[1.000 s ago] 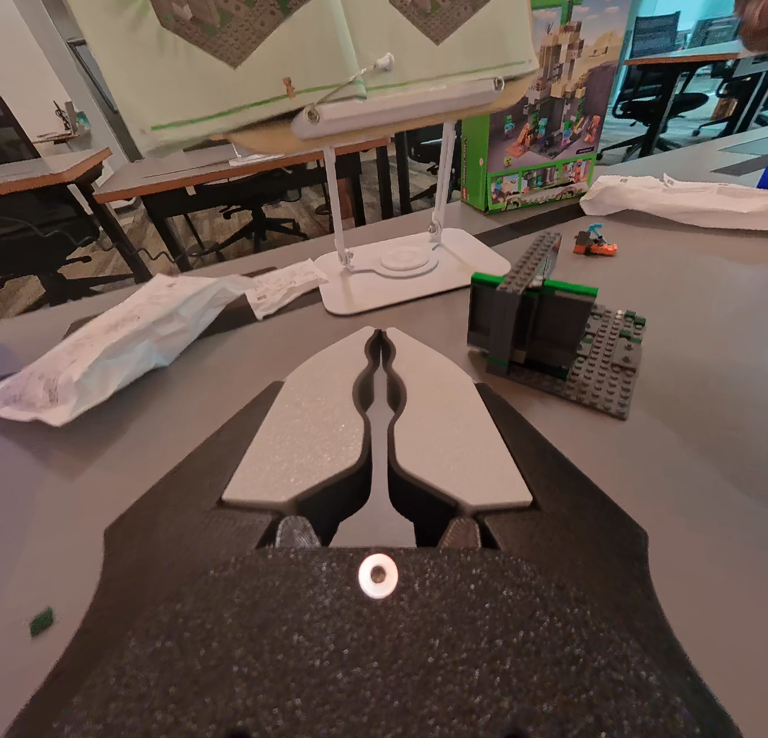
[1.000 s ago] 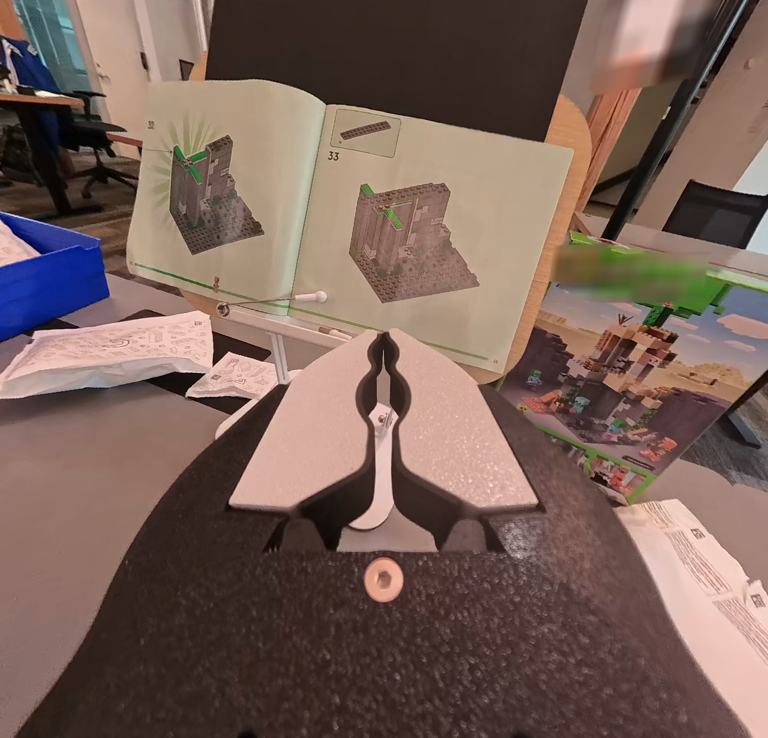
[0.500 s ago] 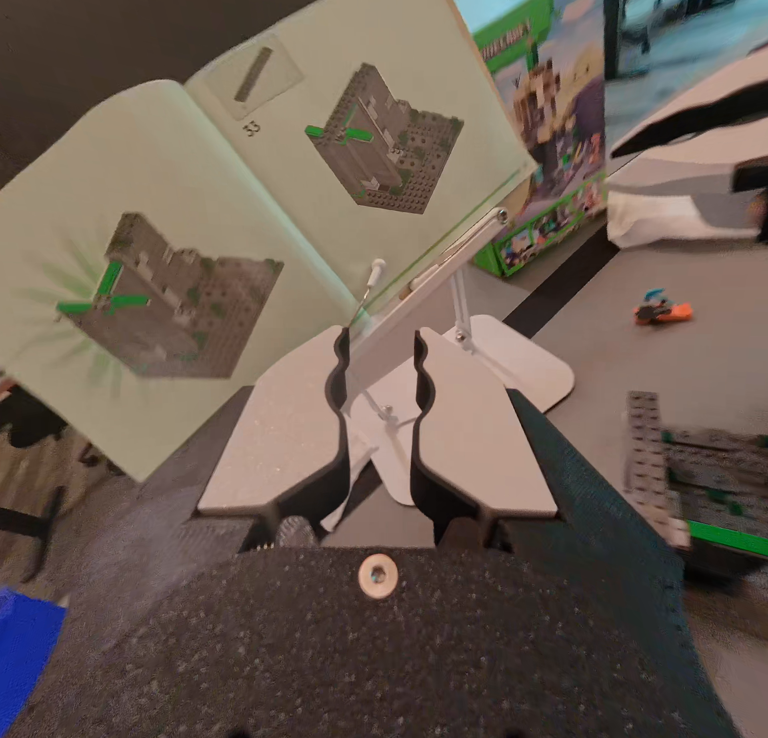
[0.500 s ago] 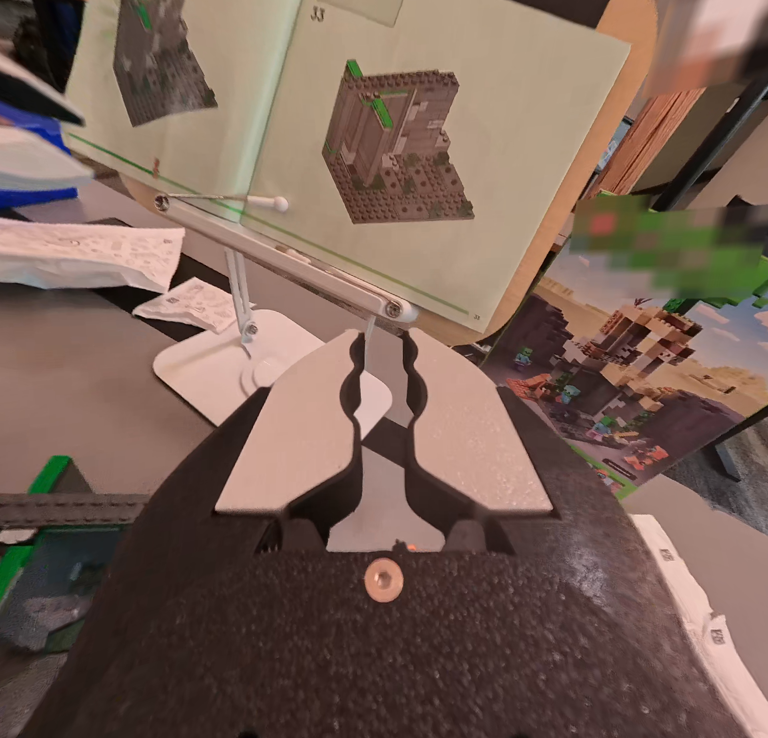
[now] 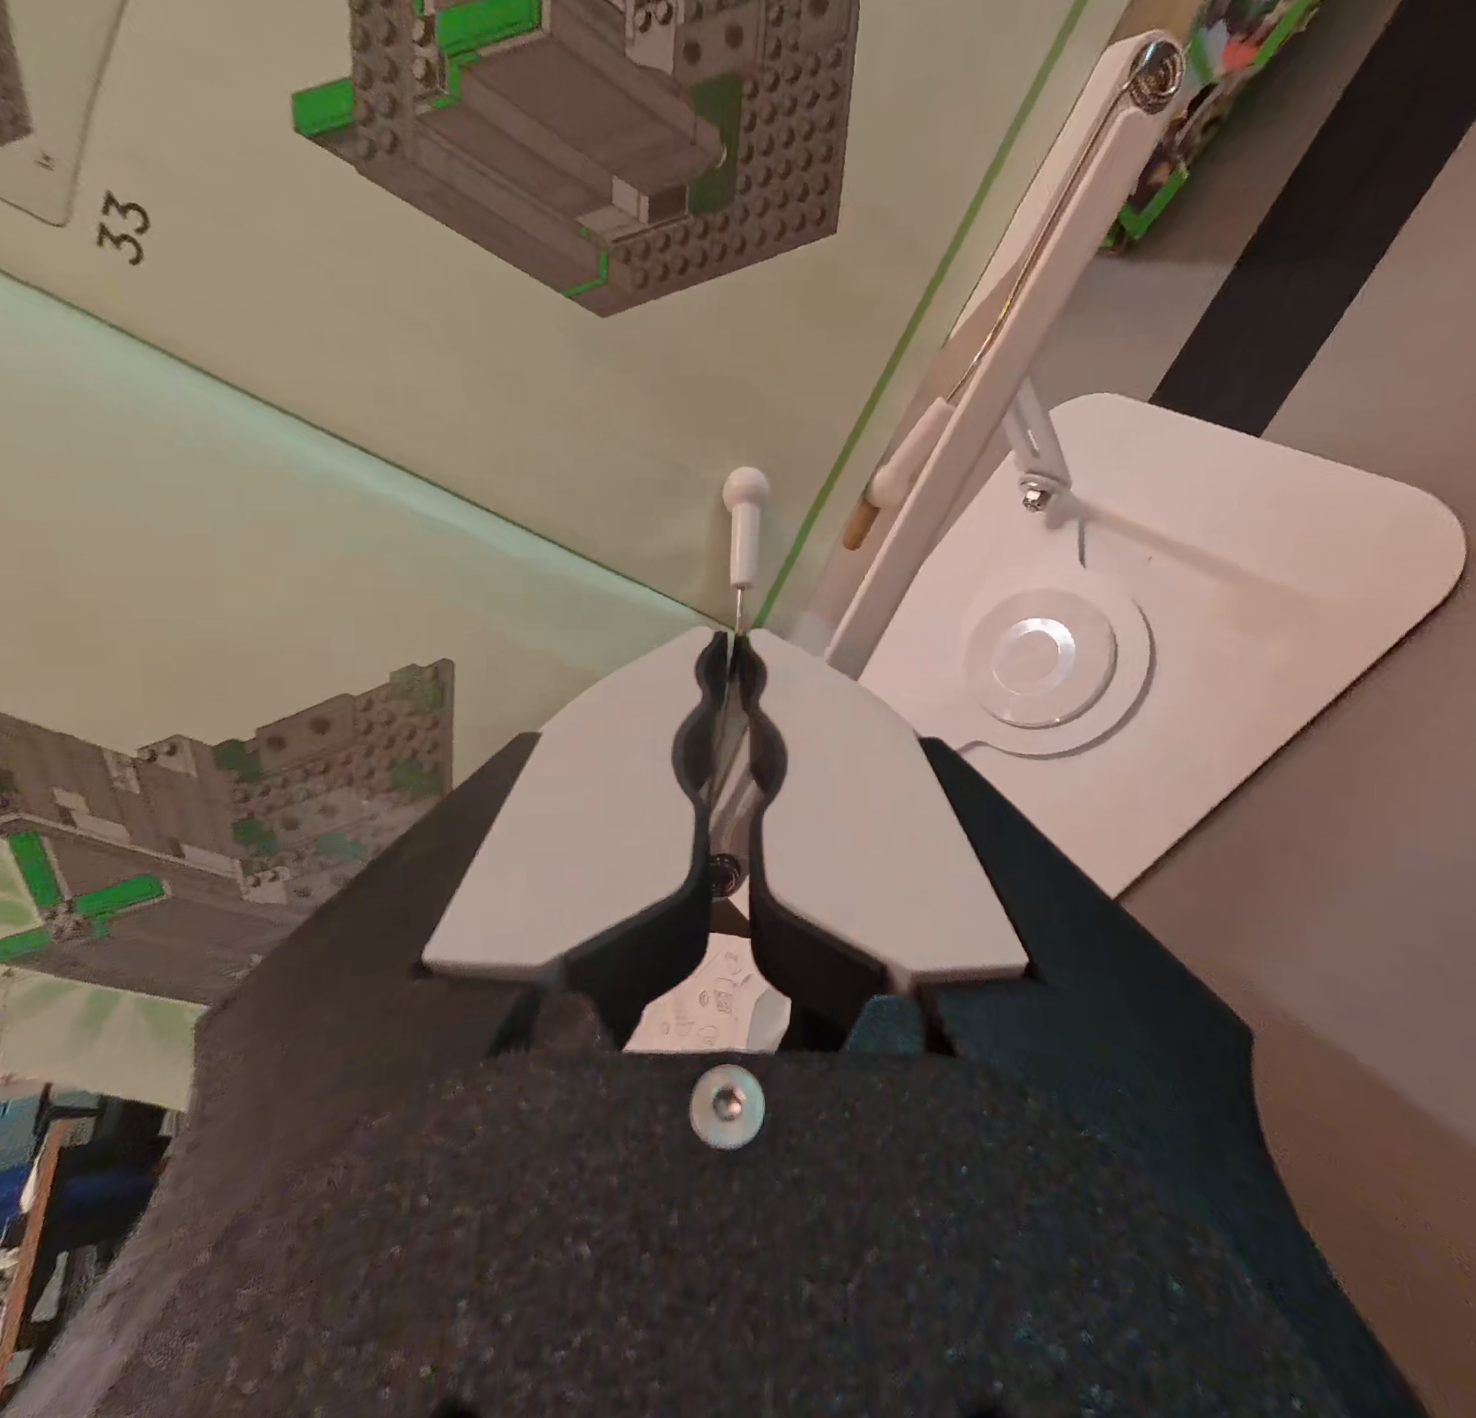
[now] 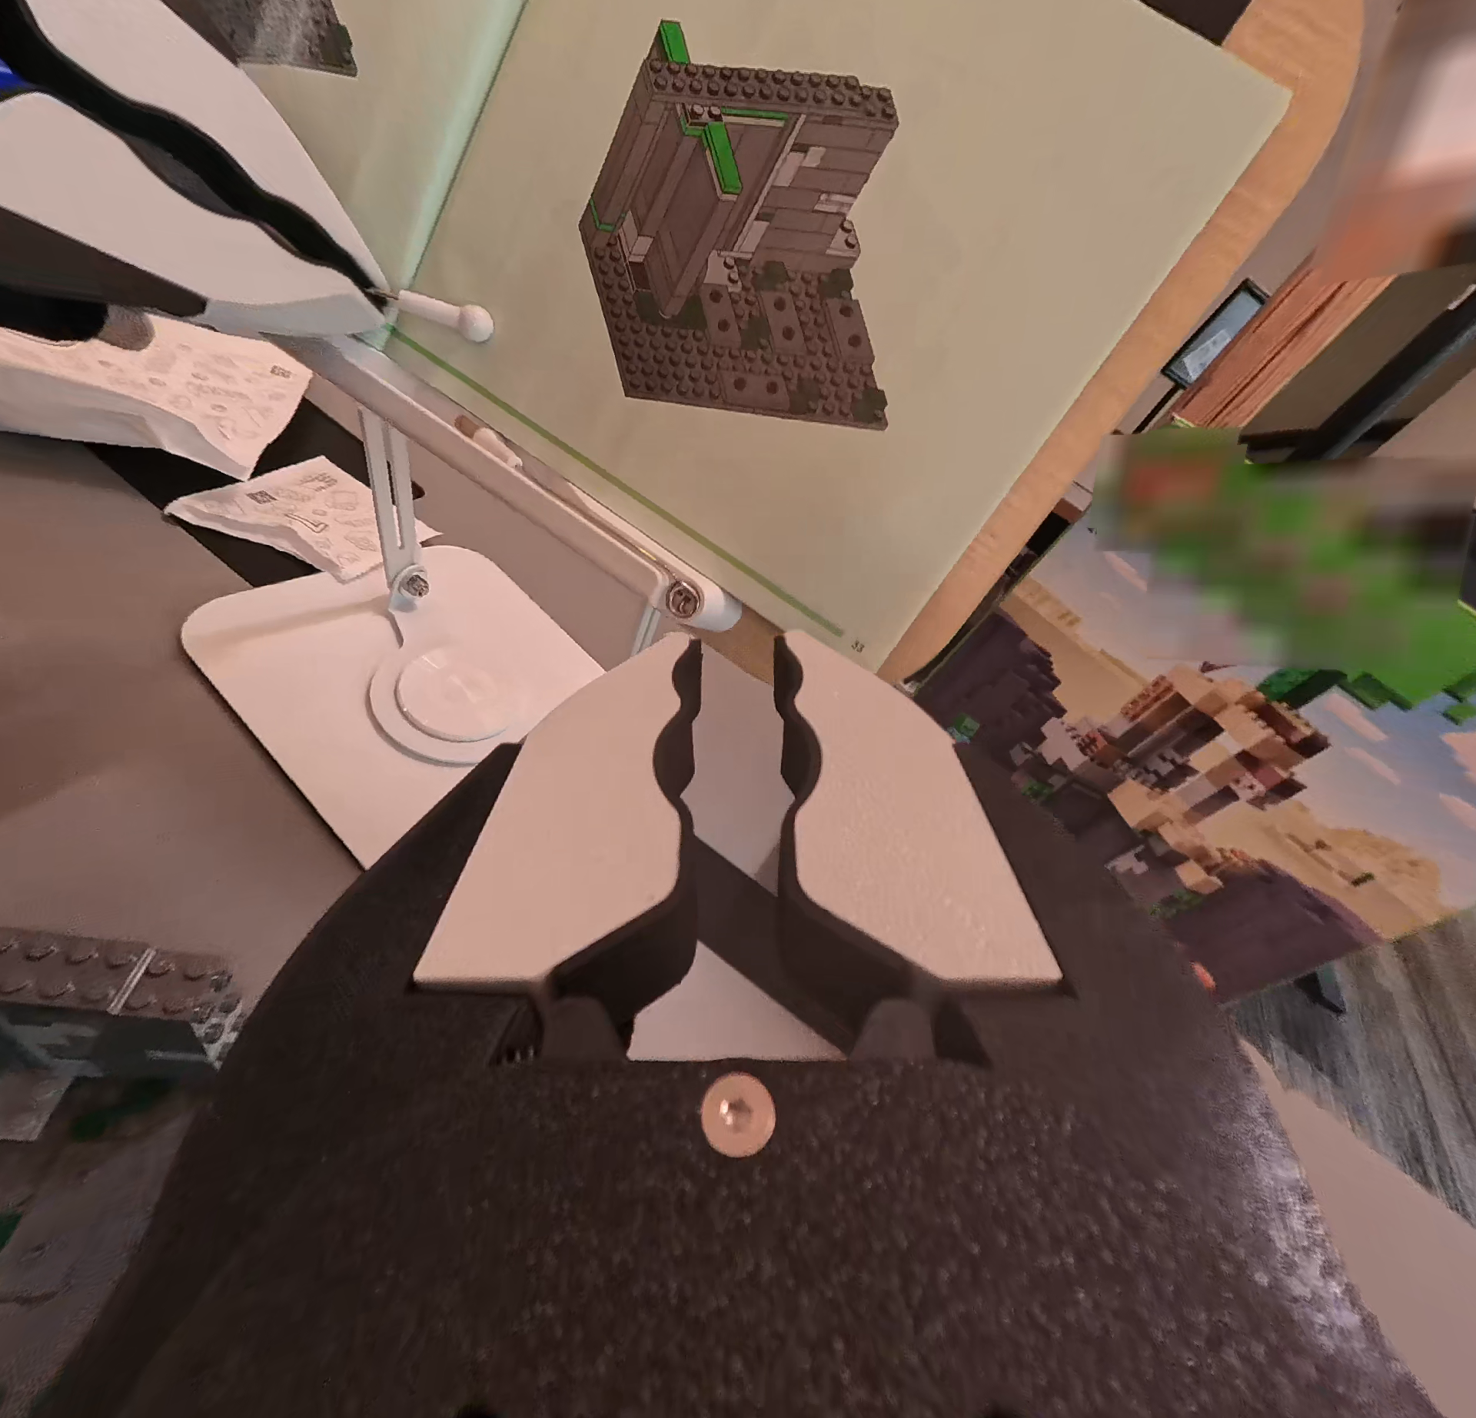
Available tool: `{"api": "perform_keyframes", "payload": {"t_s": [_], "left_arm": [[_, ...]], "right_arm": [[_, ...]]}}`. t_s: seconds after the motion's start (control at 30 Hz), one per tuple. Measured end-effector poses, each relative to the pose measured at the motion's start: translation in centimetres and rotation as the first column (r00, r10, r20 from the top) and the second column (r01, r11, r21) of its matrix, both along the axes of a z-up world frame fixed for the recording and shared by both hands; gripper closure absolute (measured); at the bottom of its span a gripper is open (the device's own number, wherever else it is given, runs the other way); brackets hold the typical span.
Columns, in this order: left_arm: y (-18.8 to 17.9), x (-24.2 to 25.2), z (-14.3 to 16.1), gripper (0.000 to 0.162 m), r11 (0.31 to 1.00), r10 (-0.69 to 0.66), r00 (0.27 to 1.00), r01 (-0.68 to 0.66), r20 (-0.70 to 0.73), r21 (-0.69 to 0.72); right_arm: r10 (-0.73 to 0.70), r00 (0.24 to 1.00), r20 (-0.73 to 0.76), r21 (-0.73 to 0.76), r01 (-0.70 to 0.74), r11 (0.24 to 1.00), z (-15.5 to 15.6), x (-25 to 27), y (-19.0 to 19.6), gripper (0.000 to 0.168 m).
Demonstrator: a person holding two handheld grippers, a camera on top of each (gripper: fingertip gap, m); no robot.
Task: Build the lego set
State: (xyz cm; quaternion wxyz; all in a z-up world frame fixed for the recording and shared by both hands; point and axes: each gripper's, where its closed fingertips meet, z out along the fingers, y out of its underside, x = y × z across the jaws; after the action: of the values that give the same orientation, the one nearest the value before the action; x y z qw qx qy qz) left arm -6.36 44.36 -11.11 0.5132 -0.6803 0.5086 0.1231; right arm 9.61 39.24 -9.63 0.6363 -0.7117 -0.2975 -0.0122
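Partly hidden page-holder wire between fingertips.

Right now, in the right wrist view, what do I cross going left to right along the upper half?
left gripper, jaws shut on the wire of the page clip → page clip, white ball tip pointing right → instruction booklet, open on its stand → lego box, lower right. The paper bags under the left gripper are left out because they overlap.

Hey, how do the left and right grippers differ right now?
The left gripper has its jaws closed on the thin wire of the page-holder clip; the right gripper has its jaws apart and holds nothing. The left is at the instruction booklet; the right hangs short of the white stand. Both have white fingers on black bodies.
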Motion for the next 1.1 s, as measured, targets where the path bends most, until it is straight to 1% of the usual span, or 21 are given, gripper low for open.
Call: {"api": "perform_keyframes", "payload": {"t_s": [0.1,0.17,0.27,0.33,0.43,0.5,0.57,0.7,0.77,0.8,0.83,0.87,0.9,0.97,1.0,1.03,1.1], "left_arm": [[0.1,0.0,0.1,0.161,1.0,0.014,1.0,-0.014,-0.001,0.023],[0.1,-0.2,0.5,0.162,0.997,0.035,0.999,-0.036,0.033,0.061],[0.0,-1.1,1.8,0.162,0.995,0.065,0.975,-0.081,0.211,0.065],[0.0,-2.3,2.8,0.162,0.993,0.1,0.924,-0.118,0.368,0.028],[0.2,-4.5,3.6,0.16,0.984,0.166,0.8,-0.17,0.576,-0.047],[0.3,-6.2,3.5,0.158,0.973,0.223,0.693,-0.206,0.685,-0.109],[0.2,-7.9,2.8,0.156,0.958,0.279,0.577,-0.224,0.767,-0.18],[-0.8,-10.0,0.3,0.151,0.93,0.362,0.363,-0.212,0.859,-0.302],[-1.3,-10.3,-0.8,0.149,0.92,0.388,0.291,-0.184,0.874,-0.347],[-1.5,-10.3,-1.1,0.147,0.915,0.399,0.271,-0.173,0.876,-0.364],[-1.8,-10.5,-1.5,0.154,0.909,0.413,0.267,-0.176,0.871,-0.377],[-2.2,-10.9,-1.6,0.161,0.909,0.412,0.279,-0.195,0.868,-0.368],[-2.6,-11.3,-1.7,0.162,0.91,0.406,0.291,-0.209,0.866,-0.357],[-3.8,-11.3,-1.5,0.156,0.915,0.397,0.324,-0.207,0.859,-0.345],[-4.4,-11.2,-0.9,0.157,0.925,0.371,0.36,-0.221,0.856,-0.308],[-5.1,-10.8,-0.2,0.158,0.937,0.336,0.416,-0.238,0.845,-0.256],[-6.5,-9.1,1.1,0.16,0.959,0.264,0.554,-0.238,0.79,-0.154]], "right_arm": [[0.026,1.0,0.018,0.011,-0.026,1.0,0.4,-0.2,0.7,0.151],[0.033,0.999,0.041,0.017,-0.034,0.999,0.7,-0.2,1.3,0.151],[0.025,0.994,0.106,-0.001,-0.026,1.0,0.3,0.4,2.2,0.151],[0.02,0.988,0.155,-0.003,-0.02,1.0,0.0,0.9,2.6,0.151],[0.019,0.974,0.225,0.012,-0.022,1.0,-0.5,1.5,2.8,0.151],[0.021,0.963,0.267,0.026,-0.029,0.999,-0.7,1.8,3.0,0.15],[0.019,0.956,0.291,0.027,-0.027,0.999,-0.9,2.1,3.1,0.15],[0.017,0.954,0.301,0.035,-0.029,0.999,-0.7,2.5,3.1,0.15],[0.02,0.951,0.307,0.041,-0.035,0.999,-0.6,2.6,3.1,0.15],[0.025,0.95,0.312,0.043,-0.04,0.998,-0.6,2.7,3.0,0.15],[0.032,0.948,0.317,0.045,-0.049,0.998,-0.6,2.8,3.0,0.15],[0.036,0.946,0.321,0.049,-0.054,0.997,-0.6,2.9,3.0,0.15],[0.041,0.945,0.325,0.053,-0.061,0.997,-0.6,3.1,3.0,0.15],[0.06,0.941,0.332,0.056,-0.084,0.995,-0.6,3.3,3.0,0.15],[0.072,0.937,0.343,0.059,-0.098,0.993,-0.7,3.3,3.1,0.149],[0.087,0.929,0.36,0.064,-0.117,0.991,-0.7,3.2,3.2,0.149],[0.129,0.903,0.411,0.07,-0.172,0.983,-1.0,2.8,3.3,0.146]]}}
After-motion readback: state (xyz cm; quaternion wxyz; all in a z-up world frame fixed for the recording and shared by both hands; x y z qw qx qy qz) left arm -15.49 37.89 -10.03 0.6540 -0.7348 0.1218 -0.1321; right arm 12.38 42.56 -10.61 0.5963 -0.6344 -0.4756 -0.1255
